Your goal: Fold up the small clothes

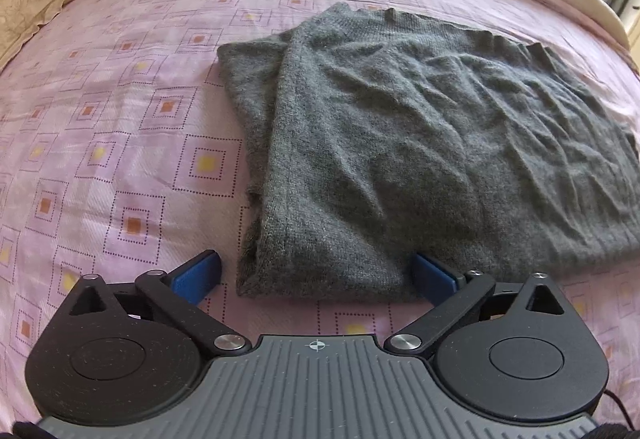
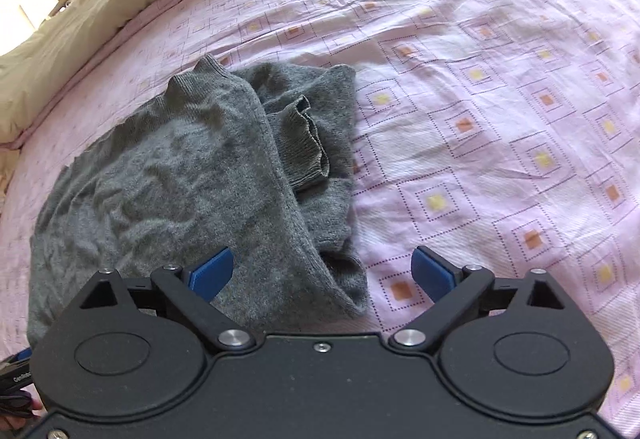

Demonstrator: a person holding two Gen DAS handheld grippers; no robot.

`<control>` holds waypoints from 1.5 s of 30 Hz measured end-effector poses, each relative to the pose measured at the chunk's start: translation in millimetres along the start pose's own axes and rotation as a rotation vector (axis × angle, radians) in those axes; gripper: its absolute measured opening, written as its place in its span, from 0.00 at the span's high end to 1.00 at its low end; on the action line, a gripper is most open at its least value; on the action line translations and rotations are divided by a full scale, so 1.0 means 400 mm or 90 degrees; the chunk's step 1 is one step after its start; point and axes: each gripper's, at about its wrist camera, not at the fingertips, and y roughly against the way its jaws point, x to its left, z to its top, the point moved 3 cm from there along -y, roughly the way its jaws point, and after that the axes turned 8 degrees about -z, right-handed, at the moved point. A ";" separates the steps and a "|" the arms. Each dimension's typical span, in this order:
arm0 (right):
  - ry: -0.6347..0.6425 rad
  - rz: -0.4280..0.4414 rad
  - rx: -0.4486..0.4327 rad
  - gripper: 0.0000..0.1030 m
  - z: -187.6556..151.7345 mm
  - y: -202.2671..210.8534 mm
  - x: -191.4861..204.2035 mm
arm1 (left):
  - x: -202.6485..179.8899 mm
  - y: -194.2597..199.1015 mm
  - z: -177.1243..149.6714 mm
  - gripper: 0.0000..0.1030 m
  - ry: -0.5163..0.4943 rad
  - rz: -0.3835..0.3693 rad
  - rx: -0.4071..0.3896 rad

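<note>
The left gripper [image 1: 316, 275] and the right gripper [image 2: 322, 271] both have their jaws spread wide and hold nothing, each straddling a near corner of the gray sweater [image 1: 420, 143]. Closing now may pinch only the top layer, since the knit lies doubled and loose, so the fold would slide apart. The sweater lies flat on the pink bedspread [image 1: 120, 119], its long axis toward twelve o'clock, and a ribbed cuff [image 2: 310, 135] sits on top at one o'clock.
</note>
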 end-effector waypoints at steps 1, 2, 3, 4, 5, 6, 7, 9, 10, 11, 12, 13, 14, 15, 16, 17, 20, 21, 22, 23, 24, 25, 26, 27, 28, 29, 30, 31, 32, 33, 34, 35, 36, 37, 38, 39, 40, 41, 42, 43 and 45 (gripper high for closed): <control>-0.007 0.013 0.002 0.06 0.001 -0.006 -0.003 | 0.000 0.000 0.001 0.00 -0.001 0.000 0.003; -0.013 0.025 0.003 0.05 0.001 -0.009 -0.004 | 0.000 0.000 0.003 0.00 -0.004 0.000 0.008; -0.017 0.037 0.003 0.04 0.000 -0.013 -0.005 | 0.001 0.001 0.006 0.00 -0.002 -0.002 0.017; -0.020 0.049 0.004 0.00 -0.001 -0.017 -0.007 | 0.002 0.002 0.009 0.01 0.002 -0.006 0.027; -0.021 0.063 0.004 0.00 -0.002 -0.022 -0.008 | 0.005 0.005 0.012 0.01 0.009 -0.011 0.039; -0.020 0.073 0.003 0.00 -0.003 -0.026 -0.009 | 0.008 0.009 0.014 0.01 0.018 -0.014 0.050; -0.014 0.082 0.001 0.00 -0.003 -0.030 -0.009 | 0.010 0.016 0.015 0.02 0.029 -0.014 0.057; -0.002 0.103 -0.010 0.00 0.000 -0.034 -0.010 | 0.010 0.041 0.015 0.02 0.054 -0.009 0.047; 0.001 0.114 -0.013 0.00 0.003 -0.036 -0.012 | 0.005 0.057 0.015 0.02 0.060 -0.005 0.033; 0.002 0.124 -0.015 0.00 0.007 -0.039 -0.014 | -0.004 0.073 0.019 0.02 0.059 -0.004 0.020; 0.001 0.136 -0.015 0.00 0.012 -0.043 -0.015 | -0.015 0.086 0.024 0.02 0.053 -0.004 0.009; 0.000 0.147 -0.012 0.00 0.018 -0.048 -0.017 | -0.031 0.097 0.031 0.02 0.044 -0.004 0.001; -0.001 0.157 -0.008 0.00 0.024 -0.053 -0.018 | -0.047 0.104 0.042 0.02 0.032 -0.004 -0.004; -0.001 0.169 -0.004 0.00 0.031 -0.057 -0.019 | -0.065 0.108 0.054 0.02 0.020 -0.005 -0.010; -0.002 0.182 0.000 0.00 0.039 -0.062 -0.019 | -0.083 0.110 0.069 0.02 0.007 -0.007 -0.015; -0.001 0.196 0.007 0.00 0.047 -0.068 -0.016 | -0.101 0.107 0.085 0.02 -0.002 -0.009 -0.020; -0.003 0.221 0.033 0.00 0.072 -0.083 -0.016 | -0.155 0.089 0.137 0.02 -0.007 -0.025 -0.030; -0.005 0.229 0.041 0.00 0.080 -0.087 -0.017 | -0.170 0.081 0.154 0.02 -0.004 -0.030 -0.034; -0.008 0.236 0.048 0.00 0.087 -0.091 -0.017 | -0.185 0.071 0.171 0.02 -0.002 -0.033 -0.036; -0.009 0.244 0.055 0.00 0.093 -0.095 -0.018 | -0.200 0.060 0.186 0.02 -0.002 -0.036 -0.036; -0.007 0.249 0.060 0.00 0.098 -0.099 -0.018 | -0.215 0.047 0.200 0.02 -0.005 -0.037 -0.036; -0.002 0.254 0.064 0.00 0.103 -0.103 -0.017 | -0.229 0.032 0.213 0.02 -0.012 -0.035 -0.034; 0.006 0.258 0.067 0.00 0.107 -0.106 -0.015 | -0.241 0.018 0.224 0.02 -0.019 -0.033 -0.032; 0.015 0.259 0.070 0.00 0.111 -0.107 -0.012 | -0.253 0.003 0.231 0.02 -0.028 -0.029 -0.027; 0.025 0.258 0.073 0.00 0.113 -0.108 -0.008 | -0.264 -0.011 0.237 0.02 -0.036 -0.025 -0.020; 0.035 0.257 0.076 0.00 0.115 -0.109 -0.005 | -0.271 -0.026 0.242 0.02 -0.041 -0.022 -0.013; 0.044 0.255 0.077 0.00 0.115 -0.109 -0.001 | -0.276 -0.042 0.245 0.02 -0.042 -0.018 -0.005; 0.051 0.256 0.078 0.00 0.115 -0.110 0.002 | -0.279 -0.057 0.245 0.02 -0.042 -0.014 0.002; 0.056 0.260 0.077 0.00 0.115 -0.111 0.002 | -0.280 -0.070 0.247 0.02 -0.040 -0.010 0.011; 0.059 0.267 0.077 0.00 0.115 -0.112 0.001 | -0.281 -0.083 0.246 0.02 -0.038 -0.006 0.020; 0.058 0.277 0.076 0.00 0.116 -0.114 -0.003 | -0.280 -0.096 0.245 0.02 -0.037 0.000 0.028; 0.053 0.292 0.076 0.00 0.119 -0.117 -0.009 | -0.279 -0.108 0.243 0.02 -0.037 0.005 0.037; 0.044 0.307 0.077 0.00 0.122 -0.121 -0.016 | -0.277 -0.118 0.241 0.02 -0.038 0.009 0.045; 0.031 0.323 0.077 0.00 0.126 -0.125 -0.024 | -0.277 -0.128 0.238 0.02 -0.040 0.012 0.051; 0.015 0.340 0.079 0.00 0.131 -0.131 -0.033 | -0.278 -0.135 0.235 0.01 -0.043 0.016 0.055; 0.002 0.354 0.082 0.00 0.135 -0.136 -0.039 | -0.279 -0.140 0.232 0.01 -0.046 0.019 0.055; -0.009 0.366 0.086 0.00 0.139 -0.140 -0.046 | -0.280 -0.143 0.230 0.00 -0.046 0.021 0.055; -0.015 0.375 0.089 0.00 0.142 -0.144 -0.048 | -0.280 -0.147 0.228 0.00 -0.043 0.024 0.055; -0.017 0.381 0.091 0.00 0.146 -0.147 -0.049 | -0.279 -0.149 0.227 0.00 -0.038 0.026 0.053; -0.015 0.384 0.092 0.00 0.148 -0.149 -0.048 | -0.279 -0.151 0.226 0.00 -0.033 0.027 0.051; -0.008 0.388 0.092 0.00 0.149 -0.149 -0.045 | -0.278 -0.152 0.222 0.00 -0.029 0.030 0.045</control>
